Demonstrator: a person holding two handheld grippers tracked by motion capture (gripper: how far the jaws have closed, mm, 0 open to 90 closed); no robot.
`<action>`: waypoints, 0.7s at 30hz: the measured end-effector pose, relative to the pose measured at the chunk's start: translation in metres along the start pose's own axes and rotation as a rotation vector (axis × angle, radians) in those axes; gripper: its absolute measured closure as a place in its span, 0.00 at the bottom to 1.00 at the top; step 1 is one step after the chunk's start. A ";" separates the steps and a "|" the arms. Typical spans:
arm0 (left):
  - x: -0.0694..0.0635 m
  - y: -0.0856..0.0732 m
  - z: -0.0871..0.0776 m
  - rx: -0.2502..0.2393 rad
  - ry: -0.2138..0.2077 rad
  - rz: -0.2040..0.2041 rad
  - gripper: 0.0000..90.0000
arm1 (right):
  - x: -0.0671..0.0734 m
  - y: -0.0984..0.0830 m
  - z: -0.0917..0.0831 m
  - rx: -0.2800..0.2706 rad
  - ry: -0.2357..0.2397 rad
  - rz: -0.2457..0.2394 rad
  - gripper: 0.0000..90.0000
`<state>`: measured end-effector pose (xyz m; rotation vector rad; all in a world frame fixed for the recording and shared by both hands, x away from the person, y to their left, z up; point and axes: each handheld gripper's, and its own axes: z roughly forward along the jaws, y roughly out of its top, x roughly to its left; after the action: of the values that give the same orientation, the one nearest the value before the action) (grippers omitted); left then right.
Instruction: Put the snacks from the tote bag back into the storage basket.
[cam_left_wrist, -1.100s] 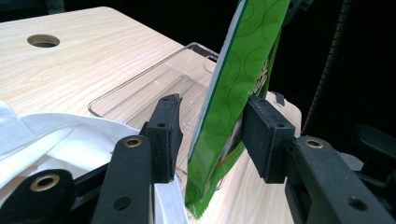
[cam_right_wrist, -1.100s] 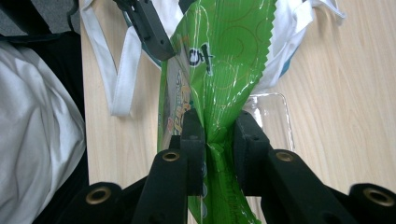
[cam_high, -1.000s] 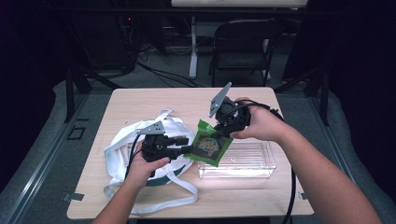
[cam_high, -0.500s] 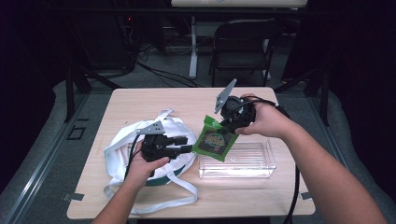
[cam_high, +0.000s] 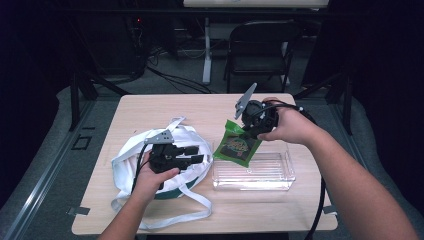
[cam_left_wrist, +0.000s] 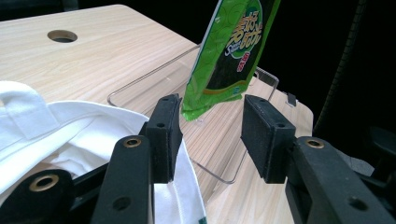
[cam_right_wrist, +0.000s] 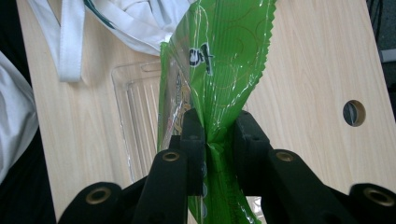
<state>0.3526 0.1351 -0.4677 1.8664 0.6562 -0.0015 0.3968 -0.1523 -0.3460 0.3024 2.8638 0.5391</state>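
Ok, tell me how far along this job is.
Done: the right gripper has its jaws shut on the green snack packet, lifted at the clear tray's left end. In hand: the packet hangs in the air near the left gripper, whose jaws are open over the white bag. Left, probably: setting the packet down; the destination isn't evident.

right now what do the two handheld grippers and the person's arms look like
Both the left gripper and the right gripper are black, with blocky rectangular jaw pads on arms with round brass-rimmed holes. Each carries a grey three-cornered plate and trails a black cable. The person's forearms are bare, with no sleeves in sight.
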 end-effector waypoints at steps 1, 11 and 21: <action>0.000 0.000 0.000 0.000 0.000 0.000 0.63 | 0.000 0.000 0.000 0.000 0.000 0.000 0.85; 0.002 -0.003 -0.007 -0.014 0.021 -0.013 0.63 | -0.006 -0.001 0.006 0.054 -0.037 -0.038 0.85; 0.003 -0.005 -0.013 -0.021 0.036 -0.022 0.63 | -0.008 0.002 0.022 0.098 -0.070 -0.082 0.84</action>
<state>0.3496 0.1487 -0.4677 1.8430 0.6996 0.0248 0.4104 -0.1450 -0.3641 0.2136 2.8251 0.3661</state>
